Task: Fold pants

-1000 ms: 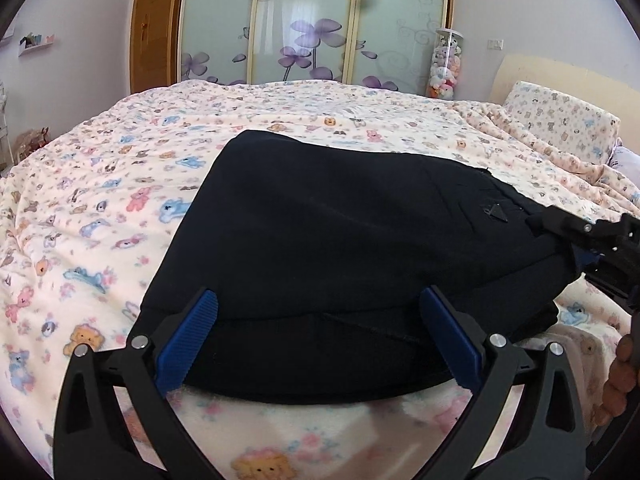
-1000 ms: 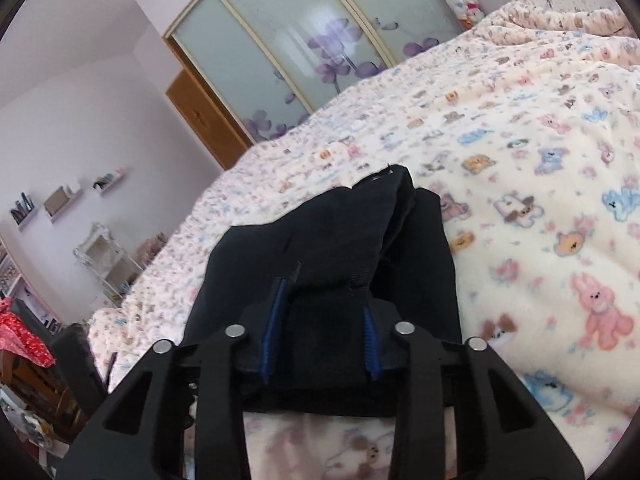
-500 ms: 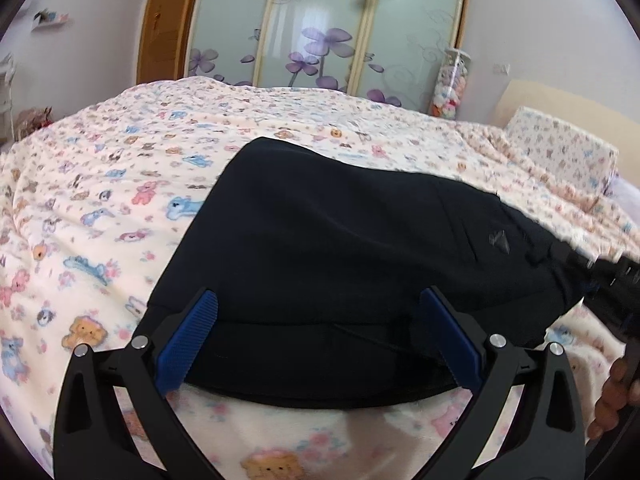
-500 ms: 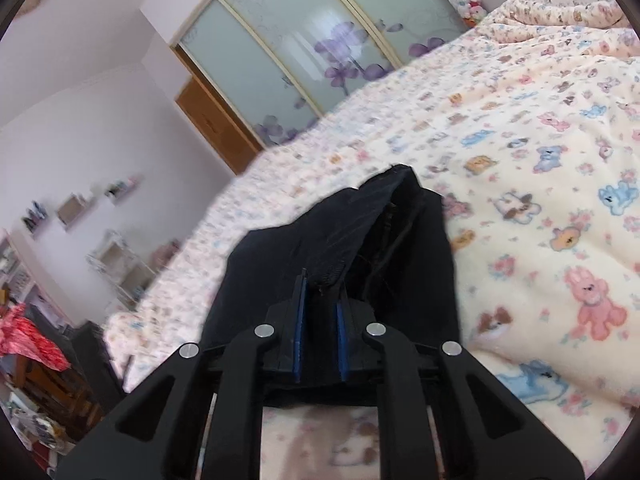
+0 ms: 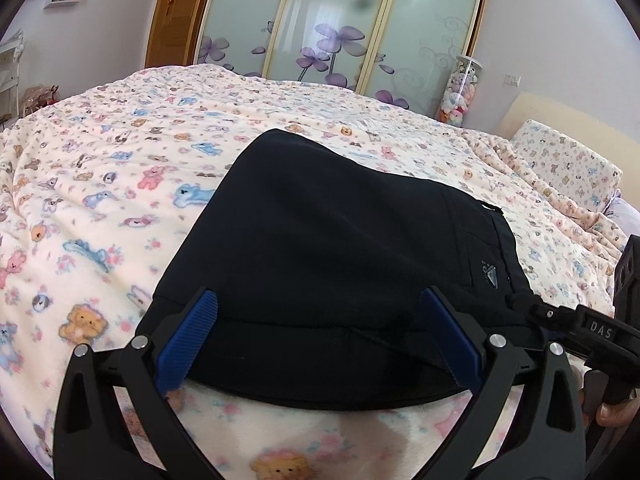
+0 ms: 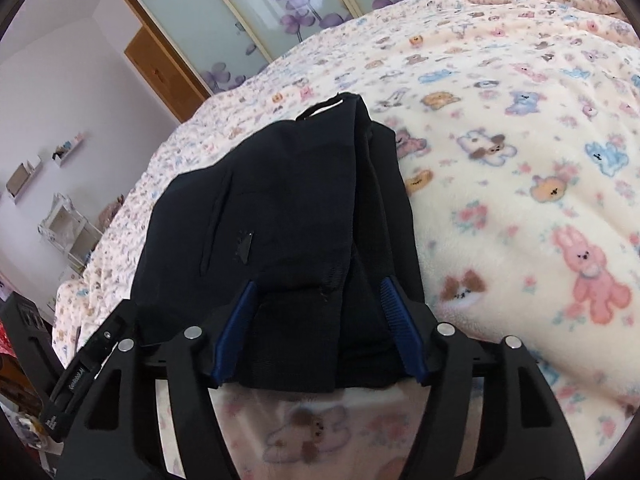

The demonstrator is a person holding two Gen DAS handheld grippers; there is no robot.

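Note:
Folded black pants (image 5: 340,240) lie on the animal-print blanket (image 5: 100,200), with a small triangular logo facing up. My left gripper (image 5: 318,320) is open wide, its blue pads (image 5: 188,344) on either side of the near folded edge without pressing it. In the right wrist view the pants (image 6: 288,208) run away from me. My right gripper (image 6: 318,320) is at their layered end with its jaws opening. The fabric lies between the pads (image 6: 236,328), slack and no longer pinched. The right gripper (image 5: 580,328) also shows at the left wrist view's right edge.
The blanket covers the whole bed. A pillow (image 5: 568,164) lies at the far right. Beyond the bed are sliding wardrobe doors (image 5: 340,28) and a clear tube of plush toys (image 5: 460,92). Shelves and a small white rack (image 6: 68,224) stand past the bed's left side.
The right gripper pinched tight on the pants' end half a second ago and has now spread its pads, leaving the fabric loose. The left gripper stayed open and rolled slightly.

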